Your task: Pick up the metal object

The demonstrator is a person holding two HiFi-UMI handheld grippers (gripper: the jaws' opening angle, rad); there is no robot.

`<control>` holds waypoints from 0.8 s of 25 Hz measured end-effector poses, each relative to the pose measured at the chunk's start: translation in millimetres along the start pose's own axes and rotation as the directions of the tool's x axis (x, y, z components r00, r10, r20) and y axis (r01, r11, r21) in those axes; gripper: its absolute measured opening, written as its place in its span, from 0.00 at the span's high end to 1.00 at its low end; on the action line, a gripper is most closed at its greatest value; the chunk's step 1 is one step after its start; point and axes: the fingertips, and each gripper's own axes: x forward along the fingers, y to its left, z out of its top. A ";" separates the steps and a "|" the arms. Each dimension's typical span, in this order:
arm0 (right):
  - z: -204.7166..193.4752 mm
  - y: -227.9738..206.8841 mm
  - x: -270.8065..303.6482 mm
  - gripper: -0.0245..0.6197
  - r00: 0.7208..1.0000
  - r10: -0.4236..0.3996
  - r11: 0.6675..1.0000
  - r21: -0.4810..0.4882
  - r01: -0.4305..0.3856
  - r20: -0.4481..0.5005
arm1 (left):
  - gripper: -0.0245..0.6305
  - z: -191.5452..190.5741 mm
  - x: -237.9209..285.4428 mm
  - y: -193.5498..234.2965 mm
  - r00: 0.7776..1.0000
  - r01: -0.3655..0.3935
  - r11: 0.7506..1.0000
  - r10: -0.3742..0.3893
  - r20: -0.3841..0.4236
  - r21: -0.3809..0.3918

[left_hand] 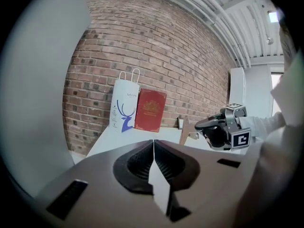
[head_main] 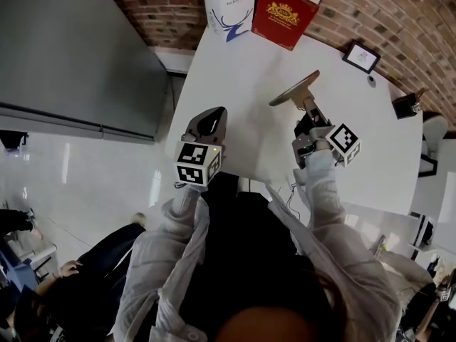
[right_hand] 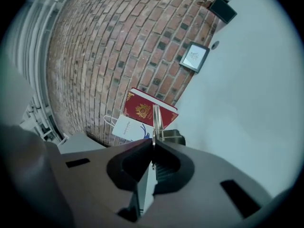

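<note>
The right gripper (head_main: 311,108) pinches a thin, flat metal plate (head_main: 294,90) in its jaws above the smooth white tabletop (head_main: 242,70). The left gripper (head_main: 210,121) has its jaws pressed together, empty.

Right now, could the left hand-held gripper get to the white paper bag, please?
Probably yes: only bare table lies between the left hand-held gripper and the white paper bag at the far edge. Its jaws are together, so they would have to open first.

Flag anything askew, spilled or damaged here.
Nothing looks spilled or damaged. Only the metal object is askew: it is tilted over the table, clamped in the right gripper.
</note>
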 end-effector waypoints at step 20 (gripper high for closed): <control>-38.2 8.6 -183.7 0.94 0.996 -0.038 0.891 -0.448 0.073 0.087 | 0.93 -32.6 -102.8 -103.9 0.999 0.042 0.999 -0.042 0.010 0.029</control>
